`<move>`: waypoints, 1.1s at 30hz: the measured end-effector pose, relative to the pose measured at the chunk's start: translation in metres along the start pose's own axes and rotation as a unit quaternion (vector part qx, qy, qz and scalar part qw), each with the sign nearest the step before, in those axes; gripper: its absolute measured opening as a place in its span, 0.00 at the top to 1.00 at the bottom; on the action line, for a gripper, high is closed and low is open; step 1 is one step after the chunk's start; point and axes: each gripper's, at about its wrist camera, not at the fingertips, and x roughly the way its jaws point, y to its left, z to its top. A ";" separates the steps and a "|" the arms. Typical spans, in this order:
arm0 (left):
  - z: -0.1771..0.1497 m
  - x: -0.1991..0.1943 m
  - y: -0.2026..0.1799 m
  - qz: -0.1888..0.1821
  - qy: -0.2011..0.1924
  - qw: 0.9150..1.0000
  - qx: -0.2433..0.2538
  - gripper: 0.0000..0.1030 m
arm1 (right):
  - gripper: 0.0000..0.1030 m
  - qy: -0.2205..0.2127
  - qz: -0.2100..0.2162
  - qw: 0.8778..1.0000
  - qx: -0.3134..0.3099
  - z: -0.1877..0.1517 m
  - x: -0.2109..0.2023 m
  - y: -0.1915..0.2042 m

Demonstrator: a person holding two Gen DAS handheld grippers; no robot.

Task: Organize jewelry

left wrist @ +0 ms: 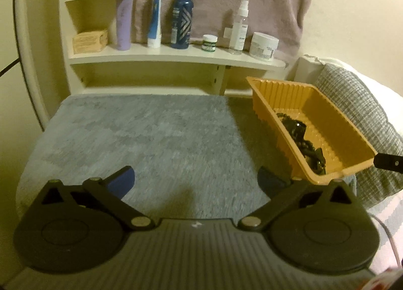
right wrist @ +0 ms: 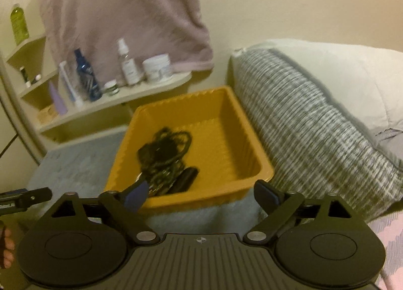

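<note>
Grey fuzzy cloth (left wrist: 151,134) covers the table, and a cream shelf (left wrist: 176,57) behind it carries bottles, tubes and jars under a hanging mauve towel (left wrist: 221,0). On the cloth's right side sits an orange tray (right wrist: 226,123) with ribbed walls, just beside a grey-and-white knit cushion (right wrist: 314,126). Dark jewelry (right wrist: 163,156) lies in a tangled heap on the tray's floor, black cords and beads with a short black oblong piece at the near end; blur hides finer detail. The left claw (left wrist: 196,180) hovers over bare cloth, its blue-tipped fingers spread wide with nothing between them; the tray stands ahead and to its right, the near corner just past the right finger. The right claw (right wrist: 201,195) also stands wide apart and empty, poised at the tray's near wall, so the jewelry lies just ahead of it, closest to its left finger (right wrist: 136,196). In the left wrist view a black part of the right claw shows at the tray's near right corner. A person's fingers (right wrist: 6,247) show at the left edge of the right wrist view.
</note>
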 end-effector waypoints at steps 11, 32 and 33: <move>-0.011 -0.031 -0.014 -0.002 0.036 0.999 -0.012 0.01 | 0.07 0.052 0.007 0.998 -0.025 -0.011 -0.005 0.035; -0.028 -0.054 -0.033 0.020 0.039 0.999 -0.008 0.01 | 0.07 0.066 0.027 0.996 -0.059 -0.025 -0.013 0.062; -0.028 -0.054 -0.034 0.021 0.038 0.999 -0.008 0.01 | 0.07 0.067 0.027 0.996 -0.059 -0.025 -0.013 0.062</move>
